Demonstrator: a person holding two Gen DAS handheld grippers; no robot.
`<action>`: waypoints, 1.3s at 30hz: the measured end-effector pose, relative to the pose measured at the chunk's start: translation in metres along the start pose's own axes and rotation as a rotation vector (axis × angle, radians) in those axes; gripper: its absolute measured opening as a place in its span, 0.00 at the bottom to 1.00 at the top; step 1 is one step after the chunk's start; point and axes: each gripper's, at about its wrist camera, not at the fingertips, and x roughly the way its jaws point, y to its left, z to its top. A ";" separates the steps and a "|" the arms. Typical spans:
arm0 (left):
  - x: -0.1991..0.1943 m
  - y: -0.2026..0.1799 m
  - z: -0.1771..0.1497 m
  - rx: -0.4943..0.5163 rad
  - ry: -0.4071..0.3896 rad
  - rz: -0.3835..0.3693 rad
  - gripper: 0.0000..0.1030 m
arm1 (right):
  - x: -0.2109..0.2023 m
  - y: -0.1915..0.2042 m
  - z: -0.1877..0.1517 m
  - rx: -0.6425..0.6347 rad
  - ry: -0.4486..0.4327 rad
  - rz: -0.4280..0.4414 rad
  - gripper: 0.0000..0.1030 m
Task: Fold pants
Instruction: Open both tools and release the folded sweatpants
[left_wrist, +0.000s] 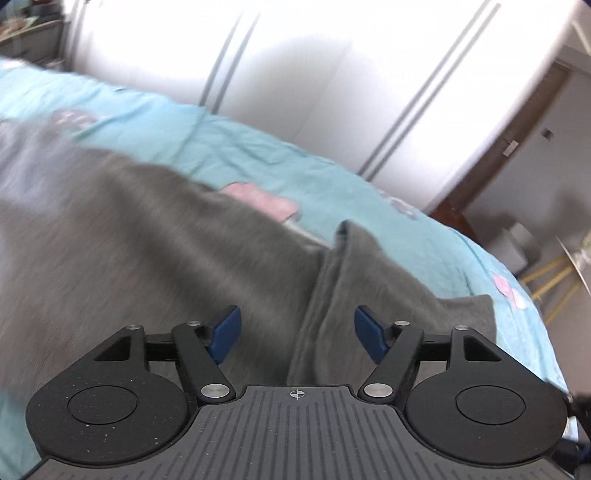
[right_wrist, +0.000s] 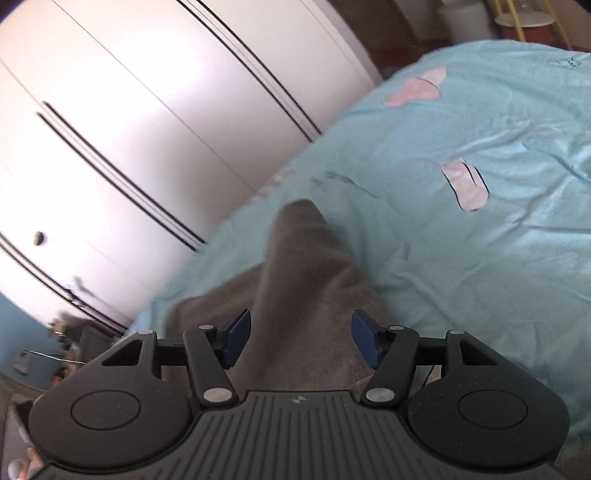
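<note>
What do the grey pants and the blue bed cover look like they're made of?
Grey pants: seemingly a soft matte knit, like sweatpant jersey or fleece; they slump in thick rounded folds with no shine, though blur hides the weave. Blue bed cover: apparently a thin smooth woven sheet, perhaps cotton or a blend; it shows fine sharp creases, a faint sheen and printed pink patches.

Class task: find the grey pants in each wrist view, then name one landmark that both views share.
Left wrist view: grey pants spread across left and centre, ahead of the gripper.
Right wrist view: grey pants bunched at lower centre.
Shared landmark: the turquoise bedspread underneath.
</note>
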 end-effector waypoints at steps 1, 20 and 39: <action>0.007 -0.001 0.004 -0.001 0.018 -0.012 0.72 | 0.010 0.003 -0.001 -0.021 0.000 0.031 0.60; 0.083 -0.036 0.010 0.115 0.103 -0.036 0.18 | 0.062 -0.014 -0.007 -0.236 0.015 -0.322 0.47; 0.021 -0.055 0.000 0.234 -0.131 0.139 0.67 | 0.054 -0.022 -0.005 -0.197 0.018 -0.308 0.64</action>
